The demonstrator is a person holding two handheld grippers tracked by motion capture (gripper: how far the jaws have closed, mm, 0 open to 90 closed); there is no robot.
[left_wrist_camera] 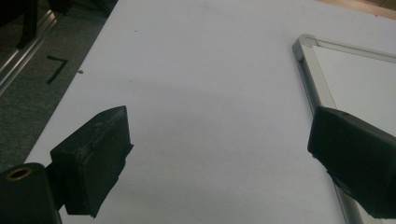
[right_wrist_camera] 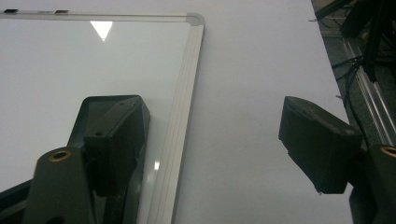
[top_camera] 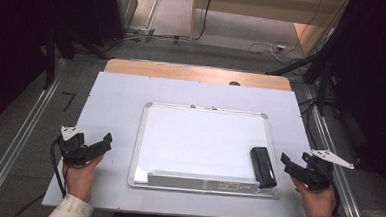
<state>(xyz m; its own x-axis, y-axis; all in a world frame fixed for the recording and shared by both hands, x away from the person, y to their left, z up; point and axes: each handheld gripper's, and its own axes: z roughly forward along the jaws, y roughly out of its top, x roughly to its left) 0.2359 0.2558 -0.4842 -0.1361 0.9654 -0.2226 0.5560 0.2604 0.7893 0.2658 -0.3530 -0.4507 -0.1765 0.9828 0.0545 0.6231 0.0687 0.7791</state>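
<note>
Now, at the surface's (top_camera: 116, 92) eight o'clock, the left tongs (top_camera: 106, 140) hover with jaws apart, nothing between them. At centre lies the whiteboard (top_camera: 199, 139), its tray along the six o'clock edge. A black eraser (top_camera: 263, 166) rests at the board's four o'clock corner. Just beside it, at four o'clock on the surface, the right tongs (top_camera: 284, 161) gape wide, empty.

We see a whiteboard (top_camera: 199, 139) with a glossy white face and a ribbed, brushed-metal frame. The black eraser (top_camera: 263, 167) on it looks like smooth plastic, perhaps. The white table sheet (top_camera: 116, 99) is matt; bare wood (top_camera: 183, 71) edges it. Both grippers' jaws are matt black.
</note>
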